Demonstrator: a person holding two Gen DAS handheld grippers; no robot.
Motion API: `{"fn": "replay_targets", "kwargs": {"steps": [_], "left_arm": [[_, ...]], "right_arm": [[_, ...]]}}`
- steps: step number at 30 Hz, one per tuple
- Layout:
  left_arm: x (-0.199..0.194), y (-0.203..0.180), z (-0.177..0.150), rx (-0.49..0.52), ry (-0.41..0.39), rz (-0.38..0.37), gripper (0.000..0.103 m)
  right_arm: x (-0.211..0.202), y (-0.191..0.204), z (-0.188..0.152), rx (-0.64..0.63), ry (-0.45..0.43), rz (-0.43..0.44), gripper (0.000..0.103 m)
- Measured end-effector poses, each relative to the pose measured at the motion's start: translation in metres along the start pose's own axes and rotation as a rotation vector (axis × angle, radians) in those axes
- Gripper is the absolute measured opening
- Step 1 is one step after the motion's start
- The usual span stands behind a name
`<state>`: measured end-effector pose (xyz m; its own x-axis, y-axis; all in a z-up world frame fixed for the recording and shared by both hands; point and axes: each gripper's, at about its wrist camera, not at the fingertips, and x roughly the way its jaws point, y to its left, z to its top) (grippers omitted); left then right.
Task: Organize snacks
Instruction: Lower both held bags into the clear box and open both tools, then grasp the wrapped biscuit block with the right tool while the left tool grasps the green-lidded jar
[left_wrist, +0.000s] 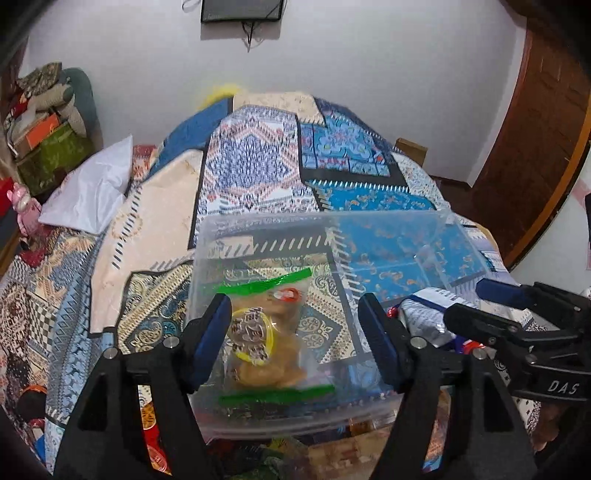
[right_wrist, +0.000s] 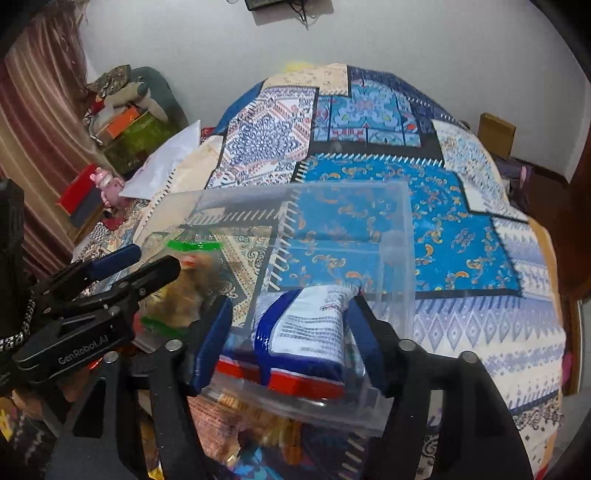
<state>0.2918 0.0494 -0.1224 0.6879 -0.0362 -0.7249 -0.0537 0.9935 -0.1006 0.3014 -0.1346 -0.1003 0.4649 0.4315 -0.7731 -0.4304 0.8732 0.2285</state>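
A clear plastic bin (left_wrist: 369, 236) sits on the bed (left_wrist: 258, 166), near its foot, its thin straight rim open upward. Beyond the bin the patchwork quilt (right_wrist: 461, 221) runs flat toward the white wall, with more bare cloth to the right. Two snacks lie in the bin: a see-through cookie bag (left_wrist: 266, 339) with green bands at top and bottom and a yellow ring label on the left side, and a glossy blue-and-white packet (right_wrist: 310, 325) with a red strip on the right side. The left gripper (left_wrist: 295, 339) hangs over the cookie bag, jaws apart with the bag seen between them; whether they touch it I cannot tell. The right gripper (right_wrist: 288, 332) straddles the packet, jaws apart and just beside its edges. More wrapped snacks (right_wrist: 258, 435) crowd the near edge below the bin, too blurred to count. A white pillow (left_wrist: 92, 188) lies at the left
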Motion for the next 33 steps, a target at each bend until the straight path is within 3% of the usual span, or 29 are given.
{"fn": "replay_targets", "kwargs": {"steps": [8,16,24,33], "left_arm": [[-0.061,-0.012,-0.014,0.064,-0.055,-0.009,0.071],[-0.113,-0.033,-0.060,0.084,-0.051,-0.045,0.077],[-0.129,-0.050,-0.118,0.089,0.008,-0.063,0.077],[-0.129,-0.058,-0.162,0.078,0.073,-0.075,0.075]], "right_arm": [[-0.055,0.015,-0.011,-0.083,-0.085,-0.024,0.066],[-0.118,0.022,-0.052,-0.112,-0.154,-0.035,0.066],[-0.136,0.017,-0.113,-0.139,-0.122,-0.094,0.066],[-0.129,-0.005,-0.171,-0.070,-0.018,-0.068,0.066]]}}
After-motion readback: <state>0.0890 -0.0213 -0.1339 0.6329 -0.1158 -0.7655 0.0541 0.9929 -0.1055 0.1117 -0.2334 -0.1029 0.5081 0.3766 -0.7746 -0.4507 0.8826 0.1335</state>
